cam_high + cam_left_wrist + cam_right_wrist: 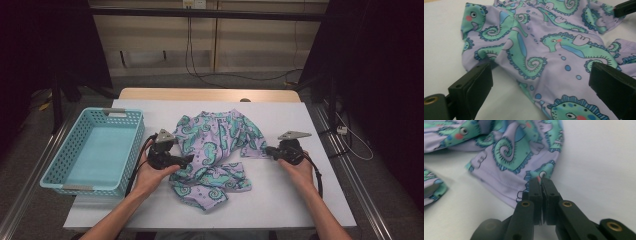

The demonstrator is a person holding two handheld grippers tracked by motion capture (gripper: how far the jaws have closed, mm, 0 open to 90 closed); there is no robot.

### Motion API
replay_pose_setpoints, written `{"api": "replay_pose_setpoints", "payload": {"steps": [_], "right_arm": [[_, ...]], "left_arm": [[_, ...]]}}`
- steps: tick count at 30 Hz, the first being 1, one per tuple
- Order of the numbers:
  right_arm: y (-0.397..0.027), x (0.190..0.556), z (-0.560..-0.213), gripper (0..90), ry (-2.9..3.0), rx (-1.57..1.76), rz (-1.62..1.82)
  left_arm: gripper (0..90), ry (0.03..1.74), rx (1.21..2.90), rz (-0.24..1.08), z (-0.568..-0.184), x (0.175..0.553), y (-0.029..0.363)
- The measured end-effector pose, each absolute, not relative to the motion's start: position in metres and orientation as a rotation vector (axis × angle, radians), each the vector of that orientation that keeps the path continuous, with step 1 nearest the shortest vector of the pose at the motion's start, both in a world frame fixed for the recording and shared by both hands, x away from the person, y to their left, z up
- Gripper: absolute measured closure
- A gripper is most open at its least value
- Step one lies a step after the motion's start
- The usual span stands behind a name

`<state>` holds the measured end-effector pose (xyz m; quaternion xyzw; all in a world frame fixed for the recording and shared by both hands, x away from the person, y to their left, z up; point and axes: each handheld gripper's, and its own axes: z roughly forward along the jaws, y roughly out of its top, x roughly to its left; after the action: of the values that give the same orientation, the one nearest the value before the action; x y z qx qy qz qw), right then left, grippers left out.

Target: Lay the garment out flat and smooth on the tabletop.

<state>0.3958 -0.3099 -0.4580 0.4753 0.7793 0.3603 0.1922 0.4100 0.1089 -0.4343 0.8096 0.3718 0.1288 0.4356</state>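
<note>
A lilac garment (215, 145) printed with green seahorses lies crumpled in the middle of the white table (285, 200). My left gripper (189, 159) is at its left edge, low over the table. In the left gripper view its jaws stand wide open (541, 85), and the cloth (544, 50) lies flat between them, untouched by either pad. My right gripper (268, 150) is at the garment's right side. The right gripper view has its jaws (541, 182) closed together on the hem of a sleeve-like flap (511, 157).
A light blue plastic basket (75, 186) with nothing in it stands at the table's left side, close to my left hand. White tabletop shows in front of the garment and to its right. Beyond the table's far edge are floor and cables.
</note>
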Motion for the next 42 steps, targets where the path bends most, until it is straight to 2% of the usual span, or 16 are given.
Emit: {"api": "replay_pose_setpoints", "payload": {"steps": [9,19,21,22,24,27,31,34,42], "right_arm": [[-0.339,0.404,-0.449,88.6,2.081,1.393,0.987],[-0.376,0.431,-0.446,88.6,1.982,1.457,0.88],[-0.38,0.431,-0.447,87.4,1.978,1.455,0.87],[-0.382,0.43,-0.447,81.4,1.95,1.464,0.836],[-0.384,0.428,-0.446,76.2,1.939,1.465,0.847],[-0.381,0.417,-0.441,72.7,1.943,1.441,0.879],[-0.372,0.405,-0.439,72.8,1.989,1.397,0.929],[-0.347,0.389,-0.442,77.5,2.098,1.295,0.959],[-0.322,0.389,-0.457,77.6,2.242,1.24,0.919]], "left_arm": [[5.6,0.963,1.98,0.318,-0.437,0.414,0.11],[7.1,0.972,1.963,0.354,-0.438,0.419,0.108],[7.1,0.975,1.964,0.357,-0.439,0.419,0.108],[7.1,0.975,1.969,0.365,-0.439,0.42,0.109],[7.1,0.977,1.968,0.359,-0.44,0.42,0.11],[7.3,0.983,1.979,0.358,-0.44,0.421,0.112],[7.8,0.987,1.968,0.355,-0.439,0.42,0.113],[8.2,0.979,1.978,0.352,-0.439,0.42,0.112],[9.7,0.975,1.999,0.356,-0.441,0.42,0.111]]}}
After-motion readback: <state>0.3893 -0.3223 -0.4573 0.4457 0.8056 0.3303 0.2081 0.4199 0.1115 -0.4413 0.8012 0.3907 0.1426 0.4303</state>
